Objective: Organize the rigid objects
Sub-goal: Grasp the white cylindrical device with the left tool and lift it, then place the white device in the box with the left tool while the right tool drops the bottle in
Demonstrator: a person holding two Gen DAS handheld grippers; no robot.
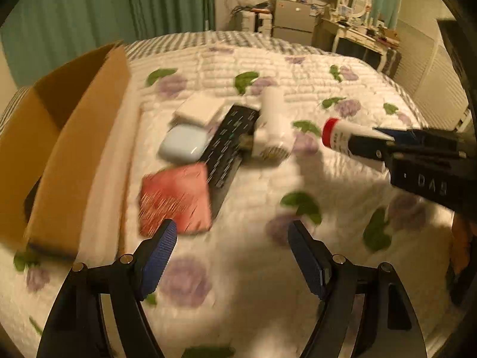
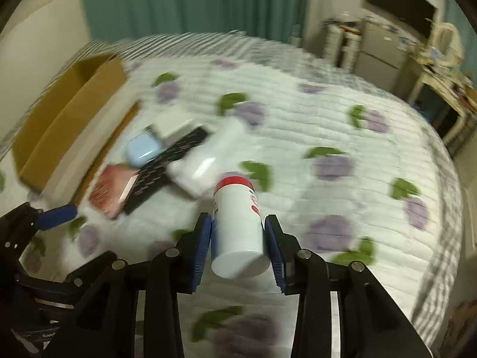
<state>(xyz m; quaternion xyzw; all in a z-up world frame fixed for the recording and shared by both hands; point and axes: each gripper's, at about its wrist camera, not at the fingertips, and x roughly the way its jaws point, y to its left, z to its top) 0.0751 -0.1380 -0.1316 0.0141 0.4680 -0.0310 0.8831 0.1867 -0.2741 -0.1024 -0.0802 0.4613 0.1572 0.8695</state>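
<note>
My right gripper (image 2: 237, 232) is shut on a white bottle with a red cap (image 2: 238, 226), held above the quilt; the bottle also shows in the left wrist view (image 1: 340, 138). My left gripper (image 1: 231, 229) is open and empty, low over the quilt just right of a pink box (image 1: 174, 201). On the bed lie a black remote (image 1: 229, 146), a light blue case (image 1: 183, 143), a white flat box (image 1: 199, 109) and a white bottle (image 1: 271, 122), bunched together. An open cardboard box (image 1: 68, 152) stands at the left.
The floral quilt (image 1: 298, 74) covers the whole bed. A green curtain, a fridge and a cluttered dressing table (image 1: 357, 32) stand beyond the far edge. The left gripper shows at the lower left of the right wrist view (image 2: 56, 216).
</note>
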